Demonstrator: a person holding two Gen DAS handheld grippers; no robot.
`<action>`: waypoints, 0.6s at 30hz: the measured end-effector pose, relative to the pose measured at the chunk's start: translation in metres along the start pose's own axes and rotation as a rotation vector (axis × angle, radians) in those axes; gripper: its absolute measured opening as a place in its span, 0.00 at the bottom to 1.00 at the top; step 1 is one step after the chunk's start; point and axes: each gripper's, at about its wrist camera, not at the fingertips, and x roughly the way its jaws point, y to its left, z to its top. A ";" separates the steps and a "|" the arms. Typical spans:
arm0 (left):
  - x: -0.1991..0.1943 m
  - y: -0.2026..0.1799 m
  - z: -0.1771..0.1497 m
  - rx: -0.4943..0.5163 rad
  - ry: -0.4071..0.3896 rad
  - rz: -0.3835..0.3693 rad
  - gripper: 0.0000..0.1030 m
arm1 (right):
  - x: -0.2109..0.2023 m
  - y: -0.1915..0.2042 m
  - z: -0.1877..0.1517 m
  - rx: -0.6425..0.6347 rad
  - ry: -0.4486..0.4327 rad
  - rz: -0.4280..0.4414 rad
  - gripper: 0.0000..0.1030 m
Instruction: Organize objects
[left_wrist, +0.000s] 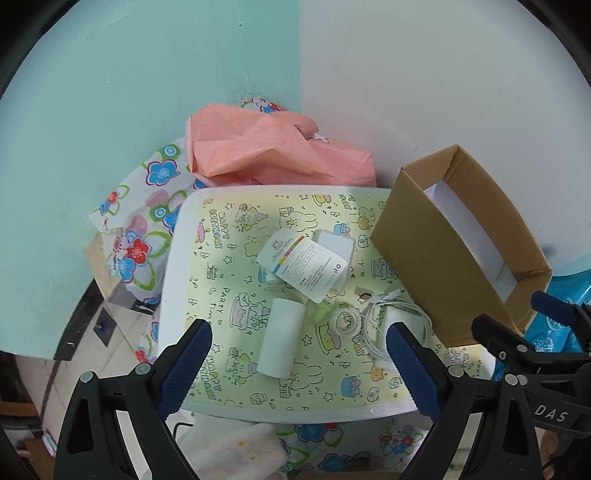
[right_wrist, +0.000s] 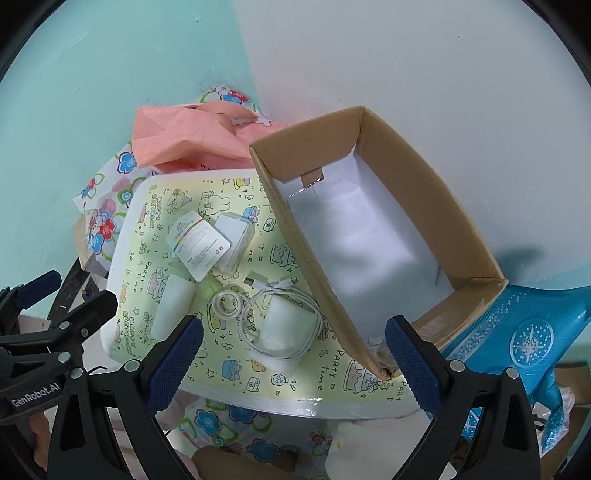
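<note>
Both hand-held grippers are seen above the worktop with jaws spread wide and nothing between them: the left hand-held gripper (left_wrist: 299, 354) over the near part of the yellow patterned mat (left_wrist: 229, 280), the right hand-held gripper (right_wrist: 295, 347) over the mat's near right part.

Edges and free room: the cardboard box (right_wrist: 295, 221) is open at the top, its white-lined inside holding nothing visible. Its near corner rests on the mat's right edge. Bare mat is seen left of and nearer than the clutter; the far strip next to the box is also bare.

Surface and room: the mat lies on a white board, over a flowered cloth (left_wrist: 147, 221). A pink bag (left_wrist: 258, 155) lies beyond the mat's far edge, against a wall painted teal and white. A blue padded bag (right_wrist: 524, 332) lies on the far right side of the box.

Task items, all on the mat left of the box: a white roll (left_wrist: 282, 338), lying flat, long axis running near to far; a clear tape ring (left_wrist: 345, 321) lying flat just beside it; a coiled white cable (right_wrist: 280, 314) over a white pad, nearest the box; a printed card (left_wrist: 304, 264) lying tilted over a small white packet.
</note>
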 end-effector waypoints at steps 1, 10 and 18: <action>-0.001 0.000 0.000 0.003 -0.003 0.004 0.94 | -0.001 0.000 0.000 0.009 0.000 -0.007 0.98; -0.007 -0.004 0.002 0.015 -0.009 -0.002 0.94 | -0.010 0.001 0.001 0.042 0.001 -0.044 0.98; -0.008 -0.007 0.004 0.017 0.000 -0.022 0.94 | -0.011 0.000 0.002 0.087 0.014 -0.080 0.98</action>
